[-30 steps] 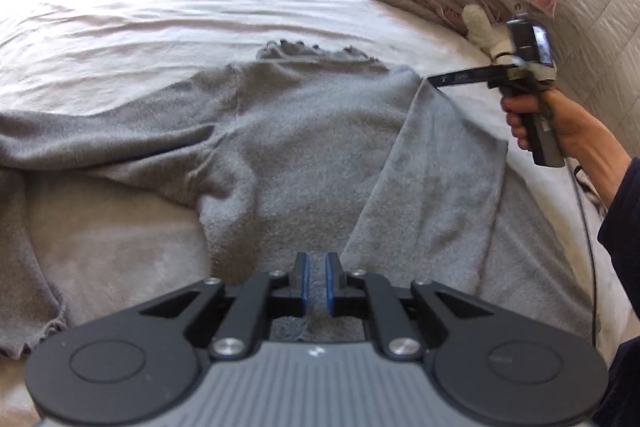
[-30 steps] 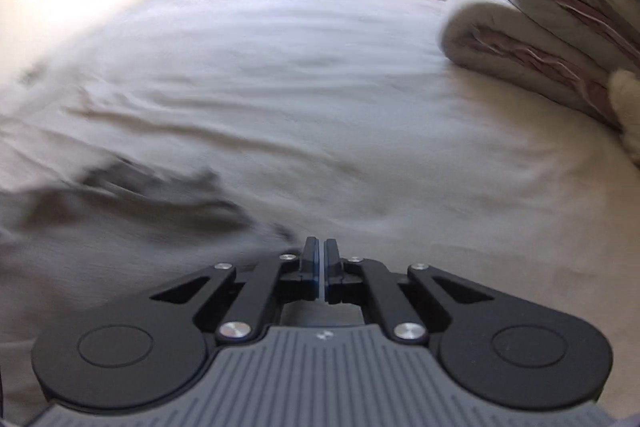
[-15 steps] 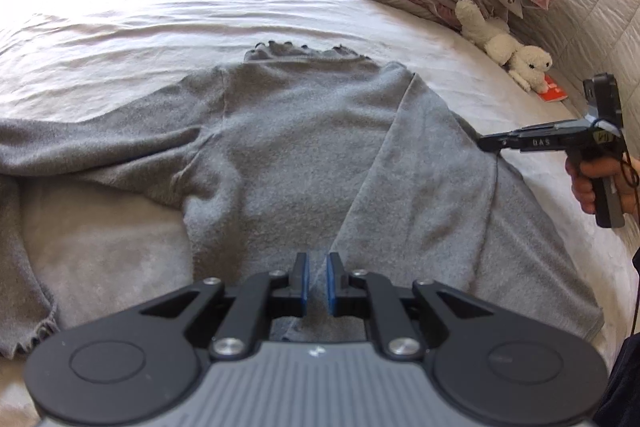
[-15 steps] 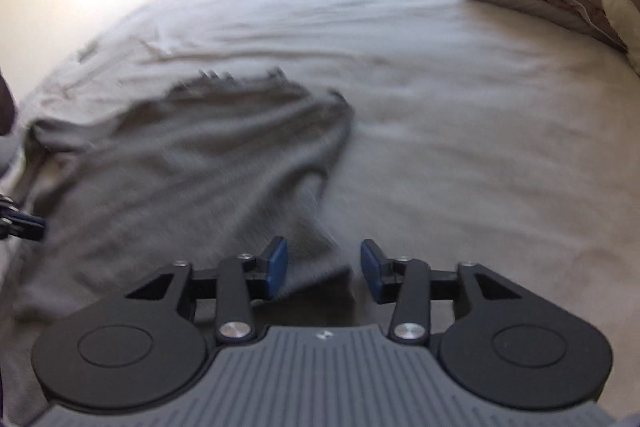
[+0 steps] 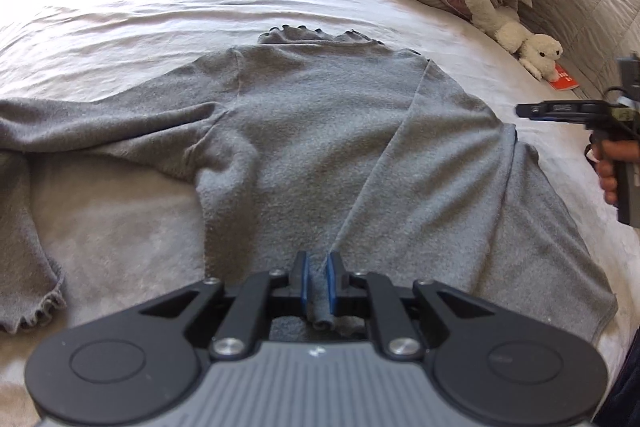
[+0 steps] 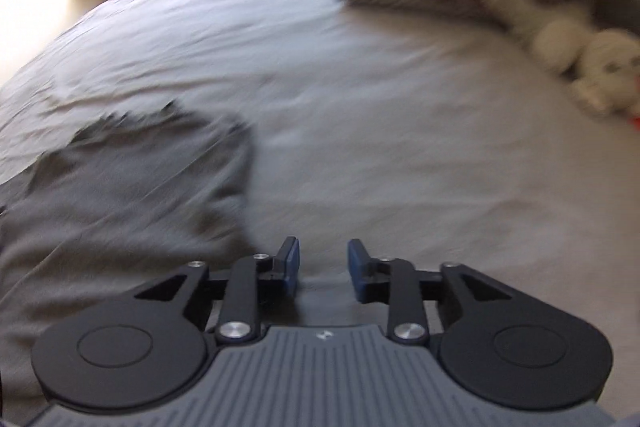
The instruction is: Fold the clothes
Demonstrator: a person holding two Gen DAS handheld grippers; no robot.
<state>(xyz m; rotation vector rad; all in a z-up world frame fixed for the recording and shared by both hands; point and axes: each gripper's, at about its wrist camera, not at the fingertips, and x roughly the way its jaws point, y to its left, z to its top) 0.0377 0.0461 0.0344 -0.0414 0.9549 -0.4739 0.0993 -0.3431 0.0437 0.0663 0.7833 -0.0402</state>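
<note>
Grey sweater [image 5: 312,147] spread on the bed [image 5: 160,7], one side folded inward; left gripper [image 5: 316,285] pinches its hem to anchor it; right gripper [image 6: 323,269], jaws just opened and empty, hovers beside

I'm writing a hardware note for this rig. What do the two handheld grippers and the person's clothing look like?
Each gripper, left gripper and right gripper, has a ribbed grey body, black linkage arms with silver pivot screws, round black side discs and blue finger pads. A black cable loops at the right one. A dark sleeve shows.
</note>
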